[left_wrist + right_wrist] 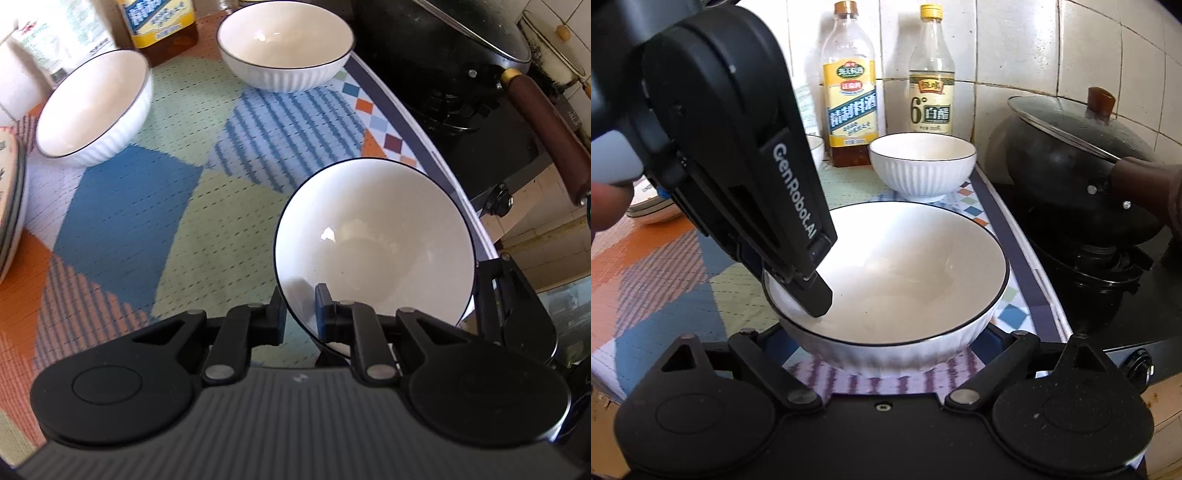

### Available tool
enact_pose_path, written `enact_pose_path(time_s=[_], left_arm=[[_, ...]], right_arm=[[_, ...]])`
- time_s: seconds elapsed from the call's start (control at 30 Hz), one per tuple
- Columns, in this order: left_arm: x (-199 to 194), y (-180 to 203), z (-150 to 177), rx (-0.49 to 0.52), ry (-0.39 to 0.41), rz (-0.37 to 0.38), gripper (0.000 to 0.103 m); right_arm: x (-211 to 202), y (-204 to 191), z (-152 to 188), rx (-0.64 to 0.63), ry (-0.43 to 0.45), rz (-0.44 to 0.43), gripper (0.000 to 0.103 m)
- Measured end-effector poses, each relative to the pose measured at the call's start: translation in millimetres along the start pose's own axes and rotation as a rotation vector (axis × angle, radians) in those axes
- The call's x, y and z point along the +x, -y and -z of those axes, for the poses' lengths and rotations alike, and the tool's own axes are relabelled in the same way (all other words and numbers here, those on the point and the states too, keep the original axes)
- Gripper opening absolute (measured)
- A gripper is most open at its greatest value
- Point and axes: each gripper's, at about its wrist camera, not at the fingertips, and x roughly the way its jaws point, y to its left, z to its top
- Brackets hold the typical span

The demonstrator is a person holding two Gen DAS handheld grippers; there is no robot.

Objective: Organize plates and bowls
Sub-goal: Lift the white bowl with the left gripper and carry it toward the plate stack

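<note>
A white bowl with a dark rim sits on the patterned mat near its right edge. My left gripper comes down from above and is shut on this bowl's near-left rim, one finger inside and one outside. My right gripper is open, its fingers spread wide on either side of the bowl's lower wall, tips hidden behind it. Two more white bowls stand farther back, one in the middle and one at the left. A stack of plates lies at the far left.
Two bottles stand against the tiled wall behind the bowls. A black lidded wok with a long handle sits on the stove just right of the mat's edge. A hand holds the left gripper.
</note>
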Motion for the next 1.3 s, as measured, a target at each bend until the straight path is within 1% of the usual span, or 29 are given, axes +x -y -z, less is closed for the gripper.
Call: enact_pose_path(time_s=[0.13, 0.2, 0.37, 0.6, 0.8, 0.93, 1.03, 1.13, 1.2, 1.3], left_arm=[[-8, -18, 14, -0.035, -0.009, -0.013, 0.014], [-14, -28, 22, -0.04, 0.003, -0.029, 0.014], [-28, -67, 38, -0.094, 0.014, -0.068, 0.015], [-53, -125, 57, -0.152, 0.041, -0.141, 0.016], [-59, -175, 70, -0.182, 0.036, -0.167, 0.016], [-54, -203, 78, -0.176, 0.03, -0.16, 0.017], [-51, -211, 82, -0.143, 0.027, -0.16, 0.017], [-45, -214, 84, -0.108, 0.019, -0.16, 0.017], [-41, -217, 84, -0.089, 0.015, -0.16, 0.018], [-39, -226, 83, -0.083, 0.008, -0.115, 0.018]], right_arm=[[-4, -13, -3, -0.008, -0.008, -0.031, 0.096], [-3, -22, -6, -0.017, -0.022, -0.051, 0.096], [5, -53, -16, -0.062, -0.03, -0.113, 0.096], [22, -107, -37, -0.124, -0.013, -0.217, 0.096], [39, -157, -47, -0.154, -0.006, -0.275, 0.096], [45, -188, -44, -0.165, -0.001, -0.28, 0.096], [51, -204, -41, -0.161, -0.016, -0.275, 0.096], [58, -215, -36, -0.156, -0.011, -0.238, 0.095], [64, -222, -33, -0.15, -0.032, -0.209, 0.095], [68, -230, -31, -0.15, -0.032, -0.161, 0.095]])
